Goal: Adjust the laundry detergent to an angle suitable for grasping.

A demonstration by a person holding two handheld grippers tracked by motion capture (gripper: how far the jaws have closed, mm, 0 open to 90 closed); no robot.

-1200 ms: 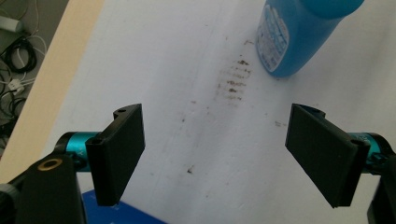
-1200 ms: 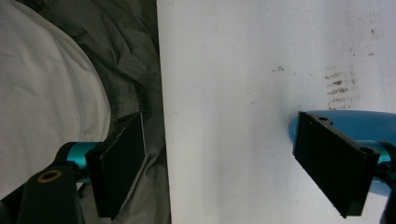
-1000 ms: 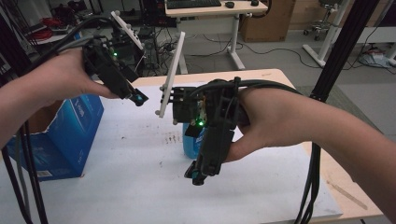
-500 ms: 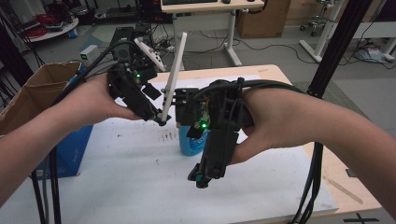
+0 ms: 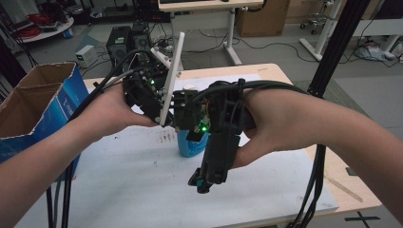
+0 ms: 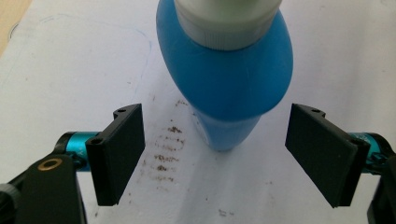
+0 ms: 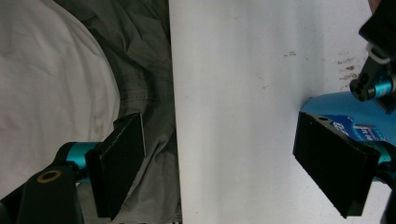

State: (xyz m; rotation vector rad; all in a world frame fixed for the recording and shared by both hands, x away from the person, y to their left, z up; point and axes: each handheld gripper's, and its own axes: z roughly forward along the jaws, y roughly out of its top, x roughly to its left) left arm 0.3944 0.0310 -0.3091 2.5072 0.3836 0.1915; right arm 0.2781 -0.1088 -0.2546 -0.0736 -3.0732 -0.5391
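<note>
Looked down from the high view on a white table top, with a blue bottle standing upright near its middle, mostly hidden behind the two hand-held tools. Found the left gripper held in the left hand just above and behind the bottle, angled down toward it, a green light lit on its body. Found the right gripper in the right hand, pointing down and toward the near edge of the table, in front of the bottle and slightly to its right.

Saw, in the left gripper view, the left gripper with jaws spread wide, the bottle between and beyond them, white cap (ribbed at its rim) uppermost, neither pad touching it. Noted small brown specks on the table surface beside the bottle's foot.

Saw, in the right gripper view, the right gripper likewise spread wide and holding nothing, over the table's edge, with grey and white cloth beyond that edge. Caught a bit of the bottle at the right, close behind the right-hand pad.

Noted an open blue cardboard box off the table's left side.
</note>
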